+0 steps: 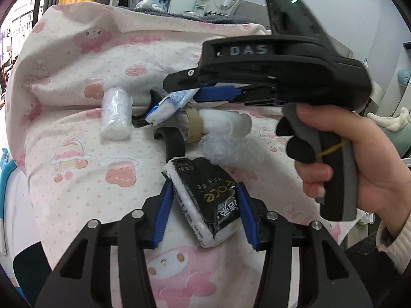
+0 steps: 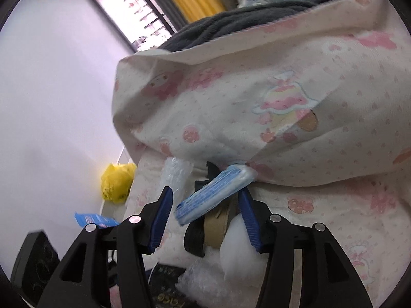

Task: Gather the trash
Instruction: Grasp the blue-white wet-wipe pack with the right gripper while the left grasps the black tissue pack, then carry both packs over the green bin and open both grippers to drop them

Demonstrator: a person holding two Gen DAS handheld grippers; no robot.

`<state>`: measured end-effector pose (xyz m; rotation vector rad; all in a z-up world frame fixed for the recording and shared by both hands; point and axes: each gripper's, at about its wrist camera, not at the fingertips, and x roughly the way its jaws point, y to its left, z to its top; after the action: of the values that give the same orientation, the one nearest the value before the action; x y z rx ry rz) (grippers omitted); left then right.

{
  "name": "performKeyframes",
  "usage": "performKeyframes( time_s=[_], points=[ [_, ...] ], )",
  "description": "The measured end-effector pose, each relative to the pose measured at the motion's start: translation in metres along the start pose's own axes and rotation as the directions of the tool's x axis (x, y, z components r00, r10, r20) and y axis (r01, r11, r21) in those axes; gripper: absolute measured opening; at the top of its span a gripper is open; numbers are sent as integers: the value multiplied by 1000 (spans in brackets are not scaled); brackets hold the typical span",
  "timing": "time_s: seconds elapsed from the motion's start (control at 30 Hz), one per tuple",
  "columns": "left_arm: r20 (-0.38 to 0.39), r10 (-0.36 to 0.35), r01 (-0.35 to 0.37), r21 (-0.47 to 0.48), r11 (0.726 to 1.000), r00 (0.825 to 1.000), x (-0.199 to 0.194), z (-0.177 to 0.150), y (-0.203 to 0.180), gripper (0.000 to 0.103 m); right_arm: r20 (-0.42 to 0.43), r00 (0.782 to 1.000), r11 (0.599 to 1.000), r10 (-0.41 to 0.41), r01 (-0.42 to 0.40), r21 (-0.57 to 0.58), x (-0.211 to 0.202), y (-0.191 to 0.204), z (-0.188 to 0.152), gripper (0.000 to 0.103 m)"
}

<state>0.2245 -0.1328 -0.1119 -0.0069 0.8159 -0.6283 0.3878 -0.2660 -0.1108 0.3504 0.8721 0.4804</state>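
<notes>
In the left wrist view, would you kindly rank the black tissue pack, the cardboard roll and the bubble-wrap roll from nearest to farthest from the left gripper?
1. Black tissue pack, between the left gripper fingers.
2. Cardboard roll, ahead, centre.
3. Bubble-wrap roll, farther, ahead-left.

The left wrist view looks down close over the pink-printed bedding (image 1: 77, 133), facing the right gripper (image 1: 177, 95) from its side. The right wrist view sits low, tilted, looking toward the window (image 2: 133, 7). Both share the blue-and-white packet (image 1: 168, 109) (image 2: 213, 195).
</notes>
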Motion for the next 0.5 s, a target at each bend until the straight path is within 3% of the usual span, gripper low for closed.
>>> performKeyframes(
  time_s=[0.23,0.37,0.5],
  points=[
    [24,7,-7,-9,1000,1000,-18,1,14,52,-10,998,997,-57,58,48,10,-8,2,49],
    [49,23,-22,-26,999,999,-32,6,21,52,2,999,997,-55,54,54,12,-7,5,25],
    [68,47,-44,-38,998,997,-44,6,33,52,10,997,997,-76,75,29,12,3,5,17]
  ],
)
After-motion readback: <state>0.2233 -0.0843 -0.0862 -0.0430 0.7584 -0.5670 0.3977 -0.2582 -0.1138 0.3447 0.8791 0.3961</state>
